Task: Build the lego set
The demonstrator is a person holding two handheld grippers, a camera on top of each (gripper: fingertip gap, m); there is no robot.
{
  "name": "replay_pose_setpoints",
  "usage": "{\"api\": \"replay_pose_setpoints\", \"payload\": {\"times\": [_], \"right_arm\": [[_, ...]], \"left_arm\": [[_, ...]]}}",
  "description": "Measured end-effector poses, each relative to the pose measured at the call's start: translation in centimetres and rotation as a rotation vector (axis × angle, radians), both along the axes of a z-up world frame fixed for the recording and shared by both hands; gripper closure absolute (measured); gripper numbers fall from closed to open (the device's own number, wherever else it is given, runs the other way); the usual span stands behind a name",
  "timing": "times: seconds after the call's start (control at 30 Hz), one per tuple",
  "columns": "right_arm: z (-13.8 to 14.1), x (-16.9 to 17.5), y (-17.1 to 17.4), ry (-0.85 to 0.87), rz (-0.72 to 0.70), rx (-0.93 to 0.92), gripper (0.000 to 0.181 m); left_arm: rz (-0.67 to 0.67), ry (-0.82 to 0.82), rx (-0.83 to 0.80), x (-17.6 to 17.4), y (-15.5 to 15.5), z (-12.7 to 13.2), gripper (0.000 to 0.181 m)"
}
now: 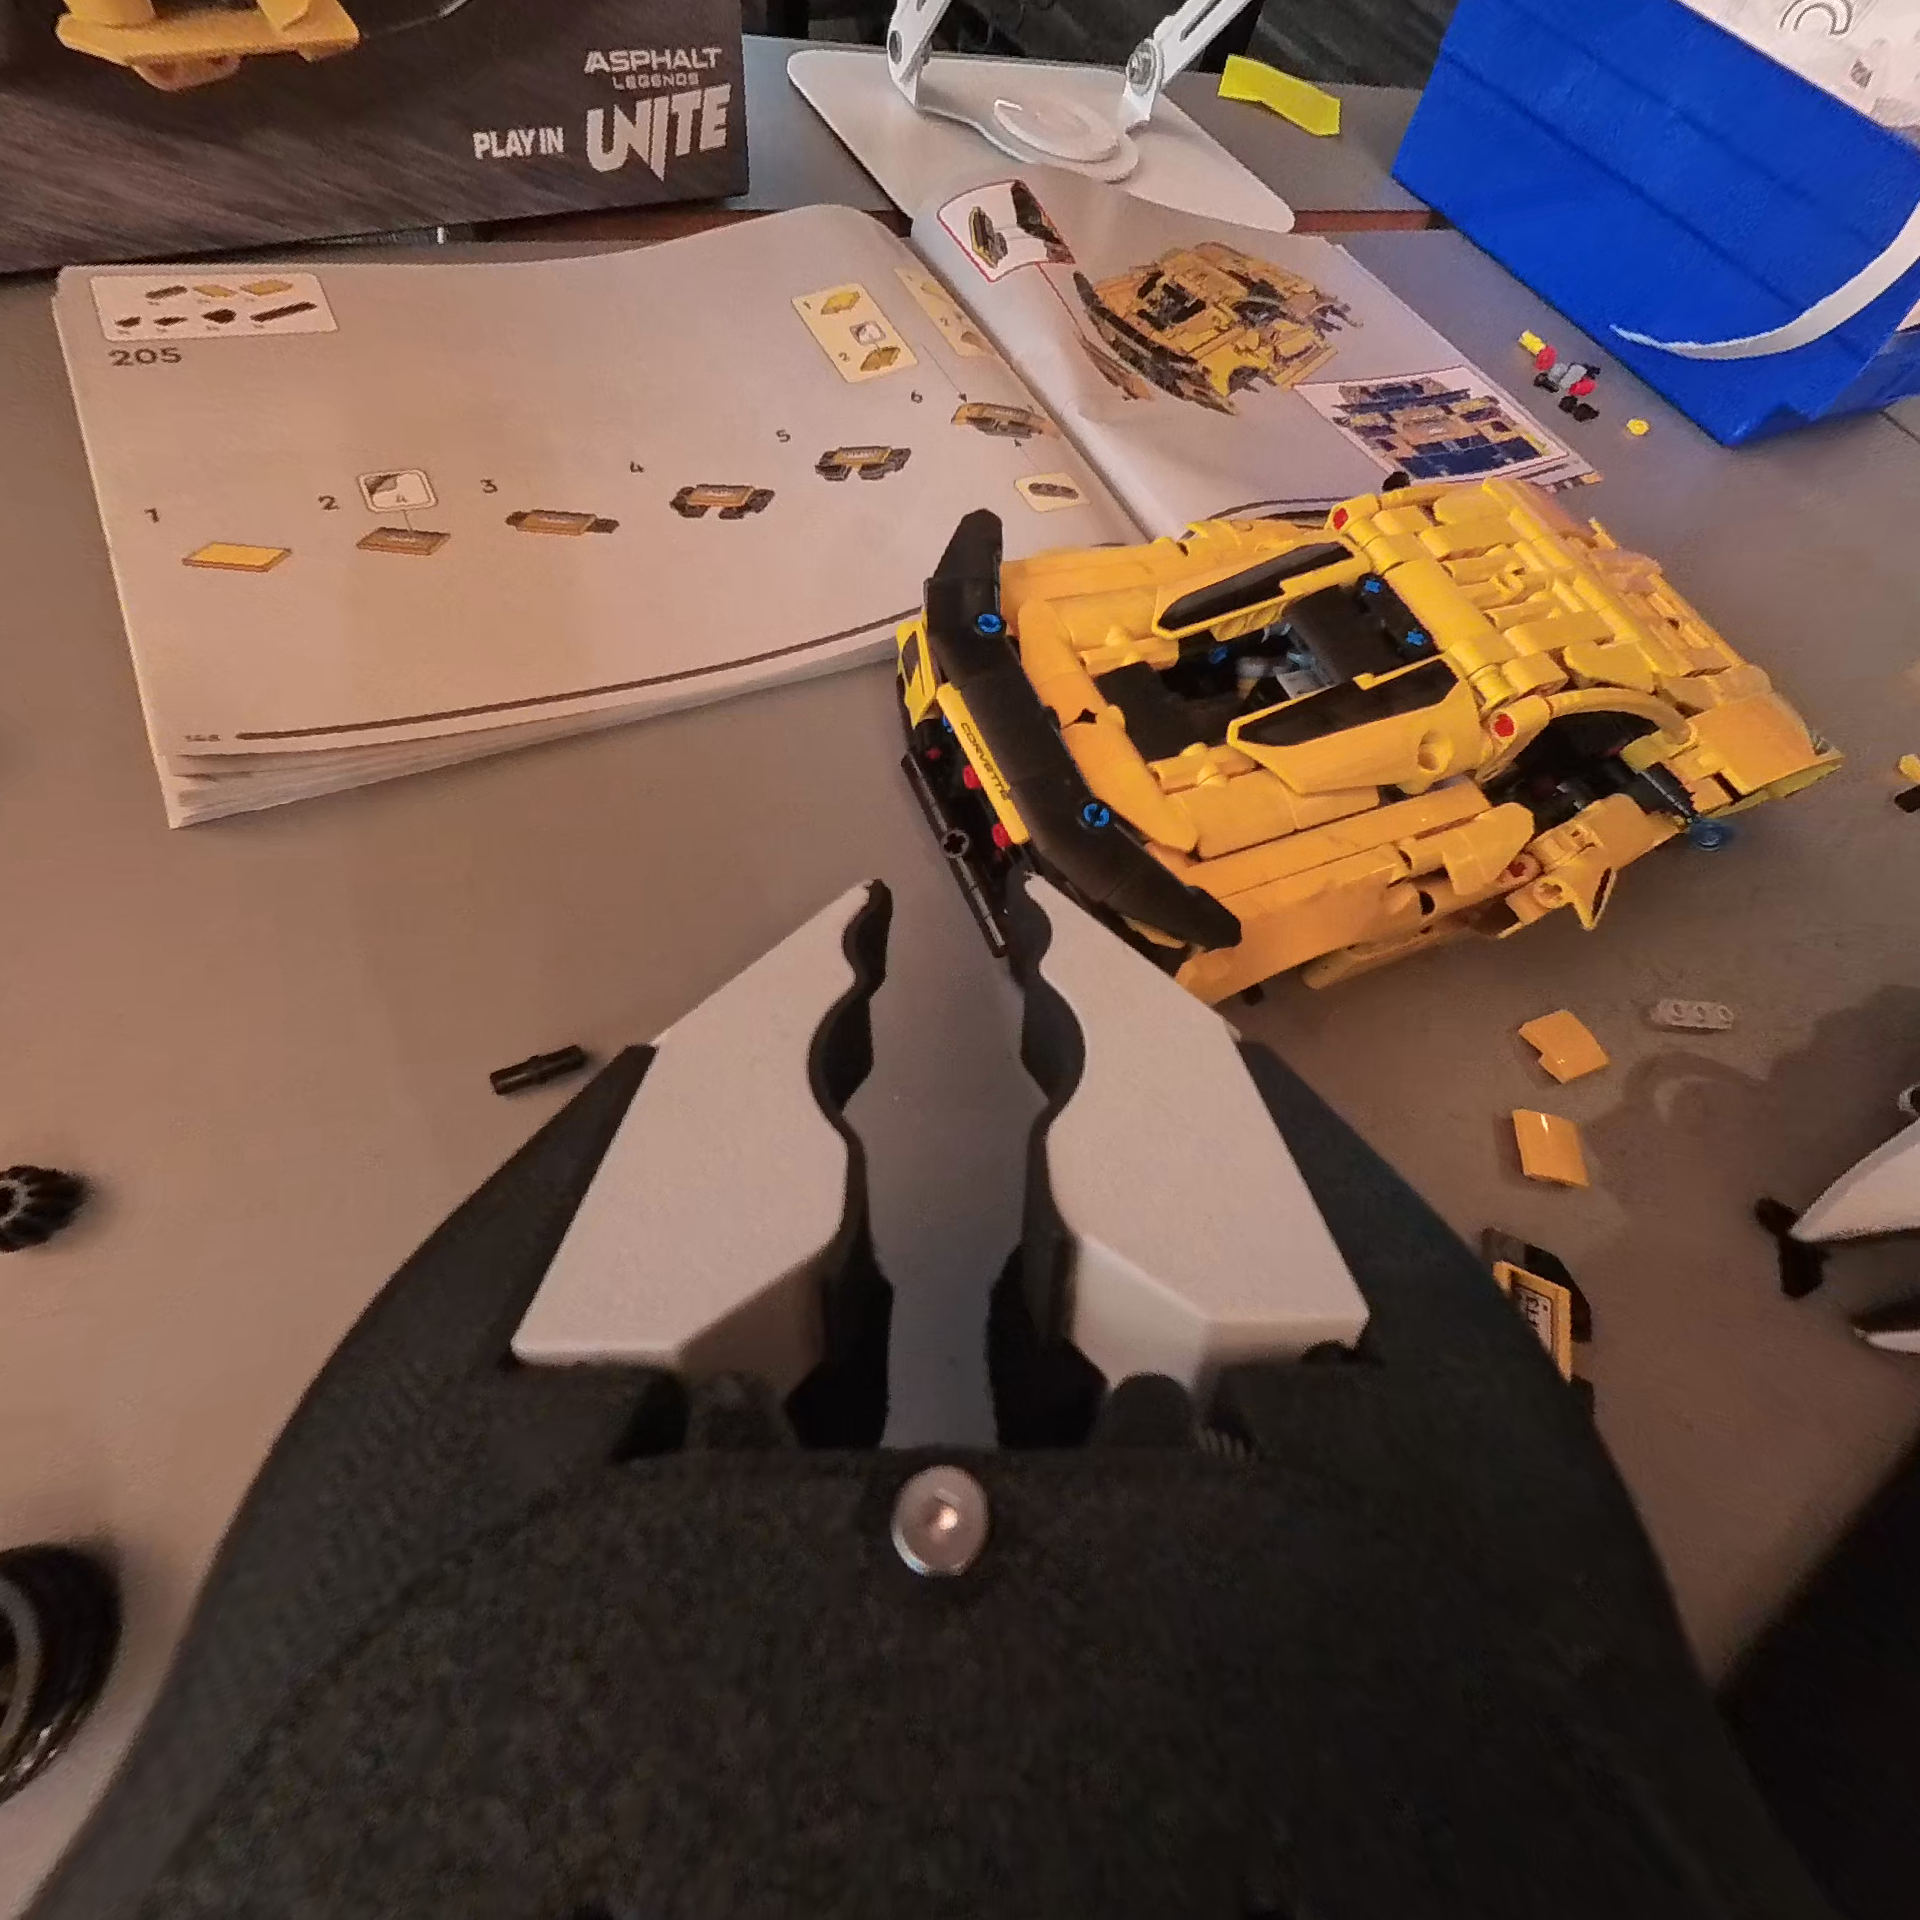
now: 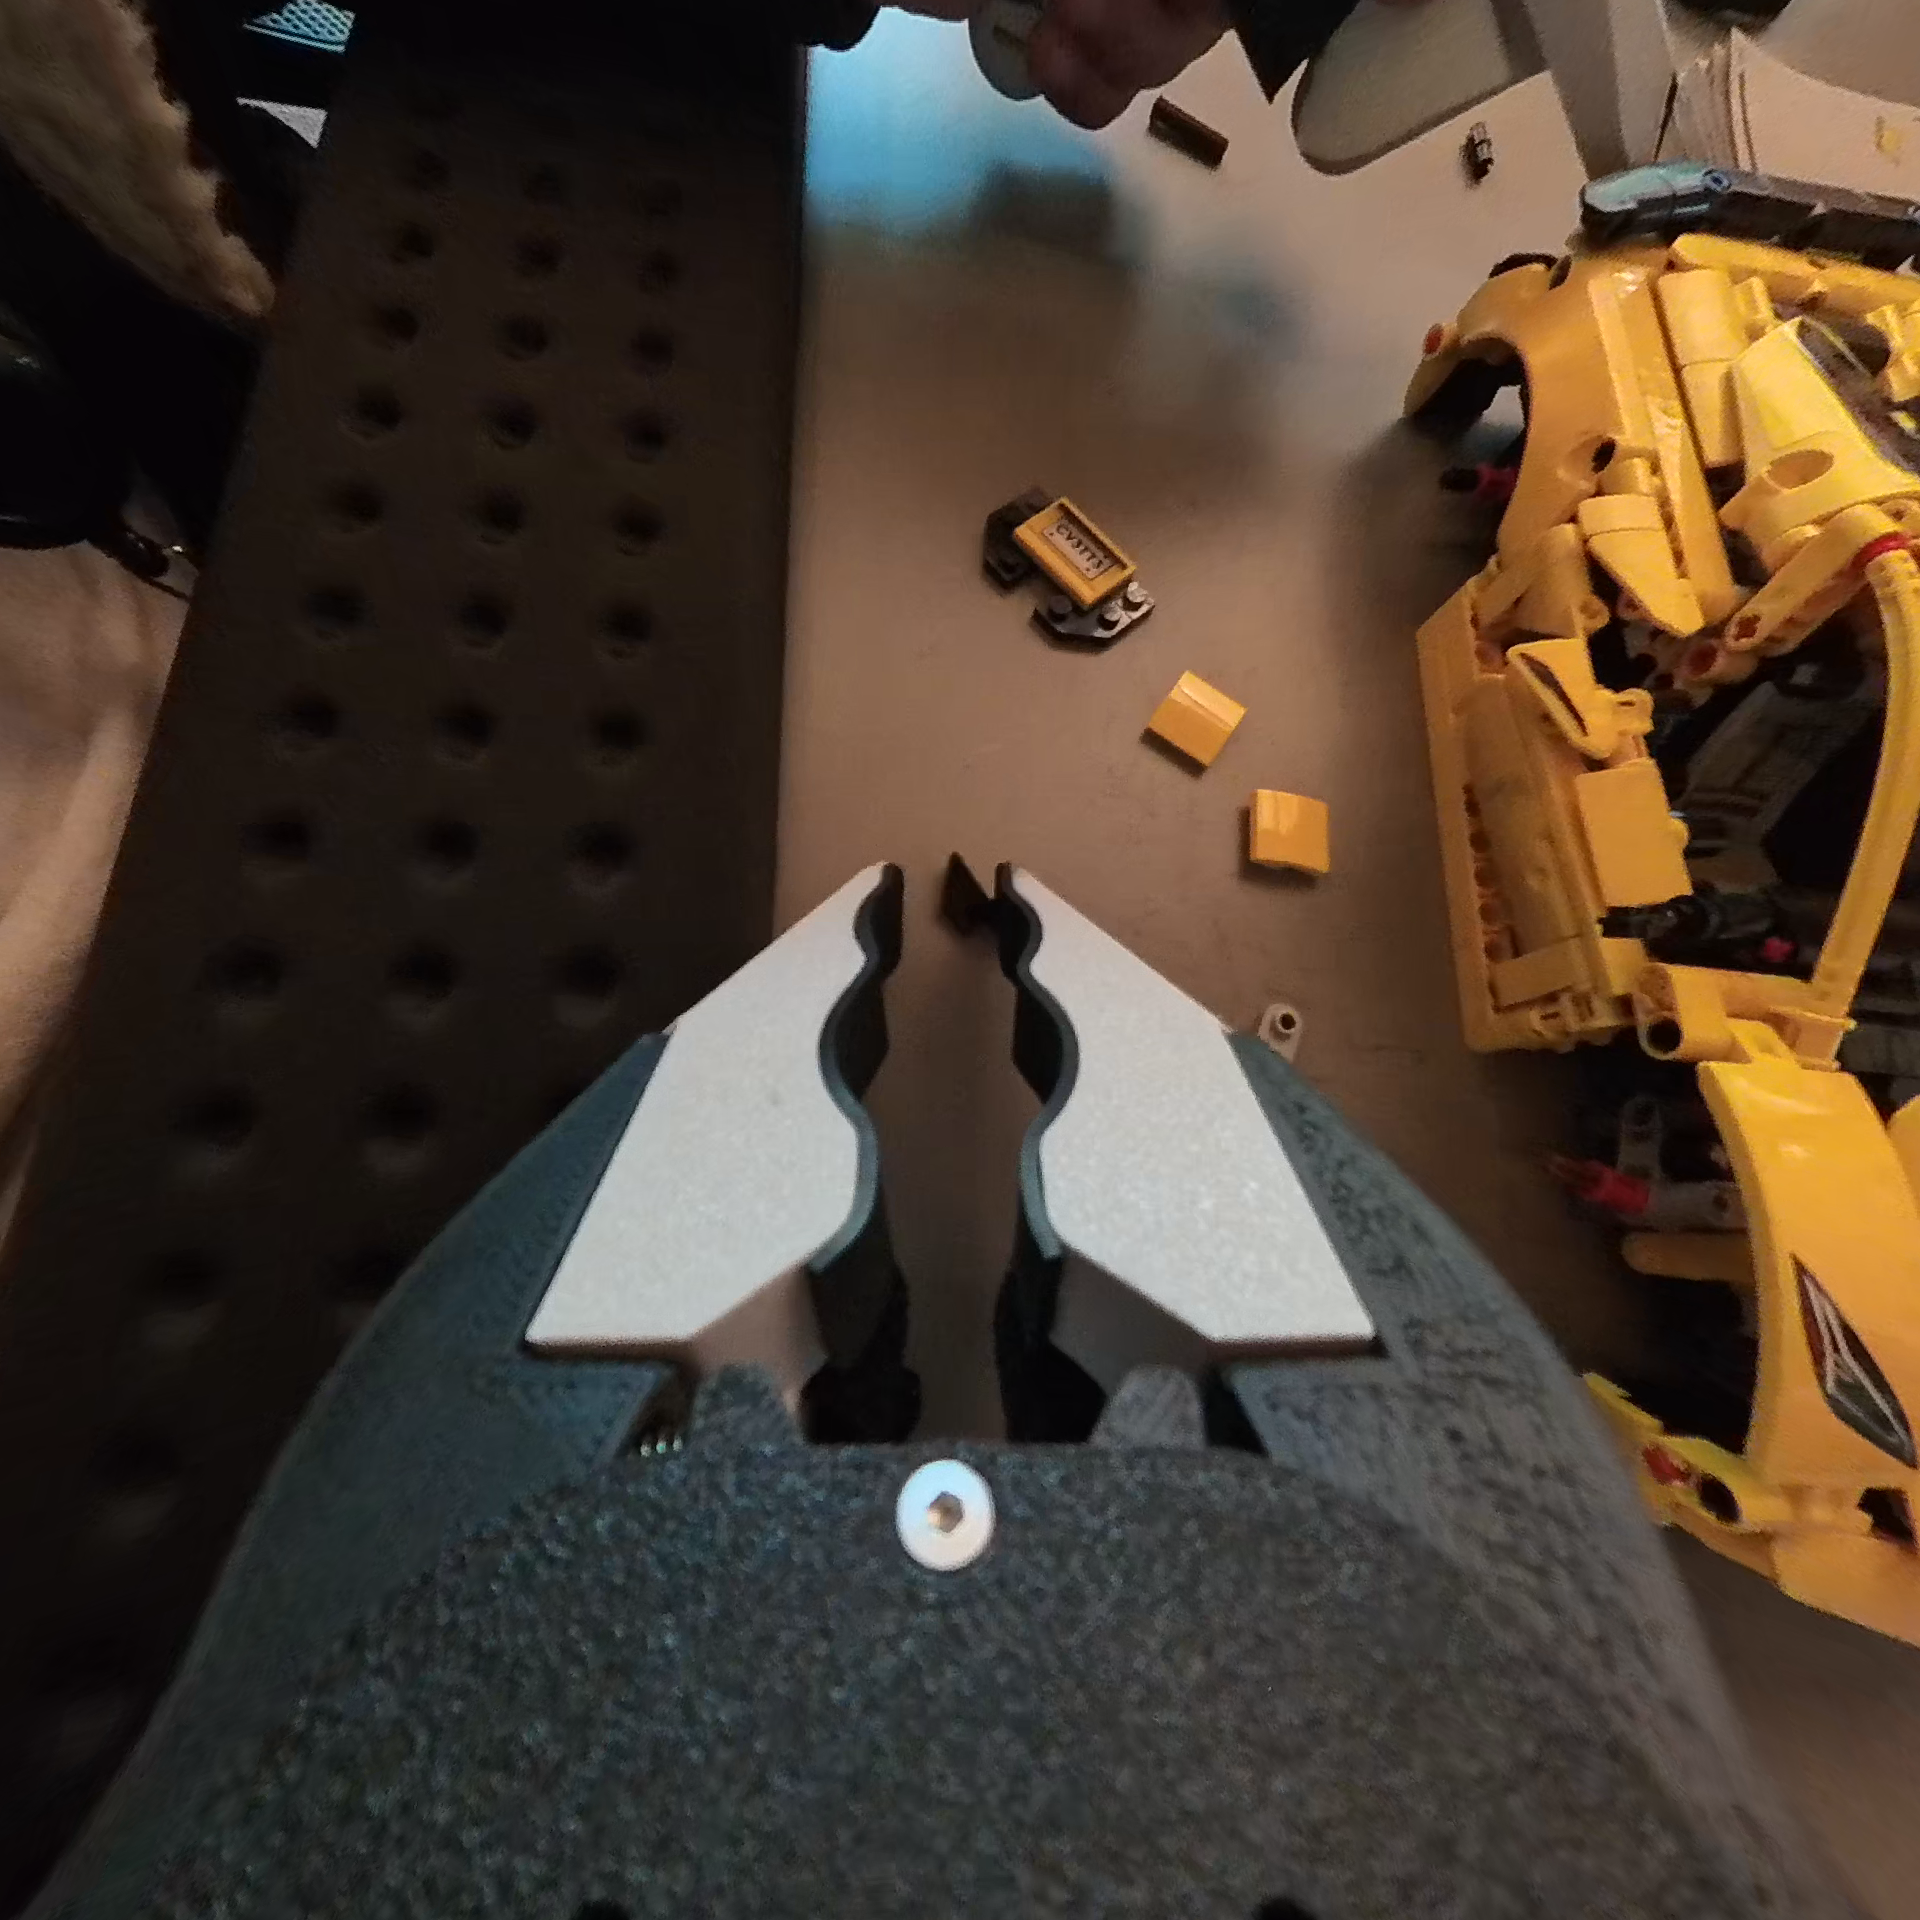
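The yellow lego car (image 1: 1351, 727) lies on the grey table, to the right of and beyond my left gripper (image 1: 951, 902), which is open and empty, its tips close to the car's black rear bar. In the right wrist view the car (image 2: 1662, 831) is at the right. My right gripper (image 2: 945, 878) is open by a narrow gap, with a small black piece (image 2: 961, 896) between its tips against the right finger. Ahead of it lie a black-and-yellow plate assembly (image 2: 1070, 571) and two yellow curved tiles (image 2: 1195, 720) (image 2: 1288, 828). The tiles also show in the left wrist view (image 1: 1562, 1042).
The open instruction booklet (image 1: 520, 520) lies behind the left gripper, the set's box (image 1: 364, 104) behind it, and a blue container (image 1: 1662, 208) at back right. A black pin (image 1: 535, 1070) and black wheels (image 1: 42, 1662) lie at the left. A black perforated board (image 2: 468, 623) borders the table. Across from one pair of fingers to the other is roughly 20 cm. To the black pin (image 1: 535, 1070): left tips about 8 cm, right tips about 30 cm. It turns up in the right wrist view (image 2: 1482, 148) as well.
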State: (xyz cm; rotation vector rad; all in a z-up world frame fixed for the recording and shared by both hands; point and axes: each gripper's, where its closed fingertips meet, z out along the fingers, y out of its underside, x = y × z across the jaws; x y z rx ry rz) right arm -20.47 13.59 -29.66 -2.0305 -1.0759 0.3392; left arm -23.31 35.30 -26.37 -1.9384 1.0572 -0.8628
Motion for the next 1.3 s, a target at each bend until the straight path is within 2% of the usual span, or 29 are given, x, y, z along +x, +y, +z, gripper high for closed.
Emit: {"api": "replay_pose_setpoints", "payload": {"times": [0.37,0.53,0.67,0.77,0.87,1.13,1.3], "right_arm": [[0.0,-0.1,-0.1,0.021,0.001,-0.020,0.163],[0.6,0.0,-0.5,0.117,-0.005,-0.078,0.163],[0.0,0.0,-0.3,0.061,-0.005,-0.070,0.162],[-0.4,1.3,0.6,-0.009,-0.064,-0.038,0.161],[-0.3,1.6,0.6,-0.008,-0.071,-0.037,0.161],[1.1,1.3,0.7,0.083,-0.083,-0.022,0.156],[3.2,1.2,0.9,0.218,-0.101,0.006,0.156]], "left_arm": [[-0.002,-0.002,-0.001,0.0,0.0,0.0,0.159],[-0.007,0.002,-0.002,0.1,-0.1,-0.1,0.159],[-0.011,-0.001,-0.007,0.1,-0.2,0.0,0.159],[-0.012,0.000,-0.004,0.1,-0.2,-0.1,0.159],[-0.012,0.000,-0.004,0.1,-0.3,-0.1,0.159],[-0.017,0.000,-0.002,0.2,-0.4,0.0,0.159],[-0.026,-0.016,0.020,0.2,-0.6,0.6,0.161]]}}
